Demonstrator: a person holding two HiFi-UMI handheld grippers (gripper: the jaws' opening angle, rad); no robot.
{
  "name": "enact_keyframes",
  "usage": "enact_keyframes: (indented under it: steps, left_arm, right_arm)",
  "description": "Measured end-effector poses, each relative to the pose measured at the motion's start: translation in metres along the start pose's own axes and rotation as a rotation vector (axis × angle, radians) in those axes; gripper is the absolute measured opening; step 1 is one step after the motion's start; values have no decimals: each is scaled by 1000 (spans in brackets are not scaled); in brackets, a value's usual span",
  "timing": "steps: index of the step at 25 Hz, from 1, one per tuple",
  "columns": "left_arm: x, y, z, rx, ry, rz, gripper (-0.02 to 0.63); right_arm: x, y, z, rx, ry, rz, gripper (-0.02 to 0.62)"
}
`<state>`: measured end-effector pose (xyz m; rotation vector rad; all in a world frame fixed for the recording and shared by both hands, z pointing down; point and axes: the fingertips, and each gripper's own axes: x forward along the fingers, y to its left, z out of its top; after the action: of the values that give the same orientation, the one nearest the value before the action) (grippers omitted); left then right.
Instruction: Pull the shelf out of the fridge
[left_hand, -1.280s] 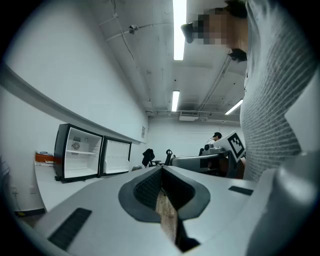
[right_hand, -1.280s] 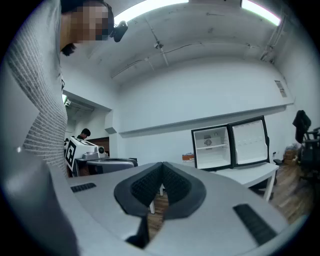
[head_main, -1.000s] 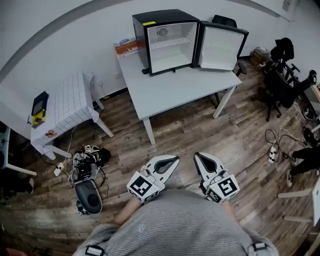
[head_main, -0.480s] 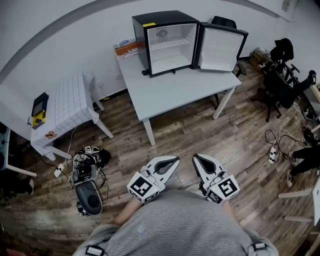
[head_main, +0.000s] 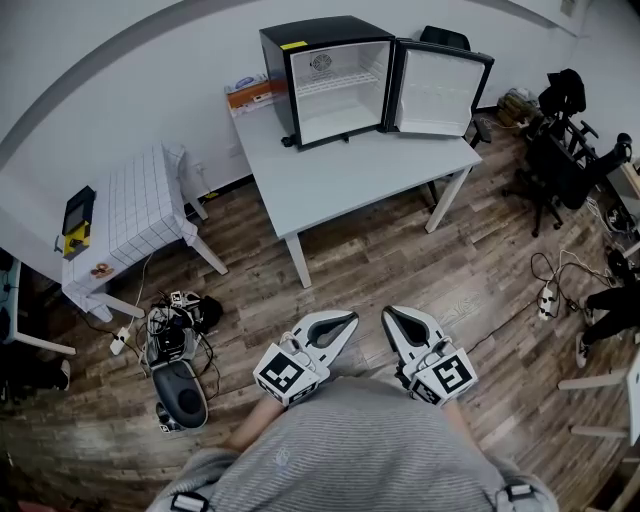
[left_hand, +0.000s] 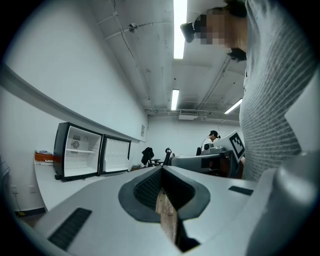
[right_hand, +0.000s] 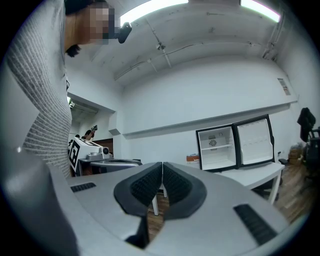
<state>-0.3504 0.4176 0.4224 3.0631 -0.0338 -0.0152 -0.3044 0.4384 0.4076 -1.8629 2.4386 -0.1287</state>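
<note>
**Head view with both gripper views, near to far.** The person's grey ribbed sweater (head_main: 350, 455) fills the lower edge of the head view.

Just beyond it, the left hand-held gripper (head_main: 340, 324) and the right hand-held gripper (head_main: 398, 320) are held side by side over the wood-plank floor (head_main: 400, 250). Both point level toward the far wall, with their marker cubes nearest the body.

- **Left hand-held gripper:** in the left gripper view its jaws are pressed together, with nothing between them.
- **Right hand-held gripper:** in the right gripper view the dark ribbed pads likewise meet at the tips and hold nothing.

On the floor to the left lies a tangle of cables (head_main: 170, 325), near a small white table (head_main: 140, 205).

Farther off stands the white surface (head_main: 350, 180), well apart from both grippers. A black mini fridge (head_main: 335, 120) sits at the rear of it, its door (head_main: 437, 90) swung open to the right.

The white shelf (head_main: 338, 83) lies level and in place inside the fridge, across the upper part of the cavity. An orange box (head_main: 250, 96) rests on the surface just beside the fridge, on its left. Dark office chairs (head_main: 560, 150) stand at the far right.
</note>
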Motion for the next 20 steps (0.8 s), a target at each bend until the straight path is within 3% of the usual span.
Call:
enact_keyframes:
  steps: [20]
  left_arm:
    - [0, 5, -2, -2, 8, -1, 11]
  right_arm:
    - [3, -4, -2, -4, 9, -12, 14]
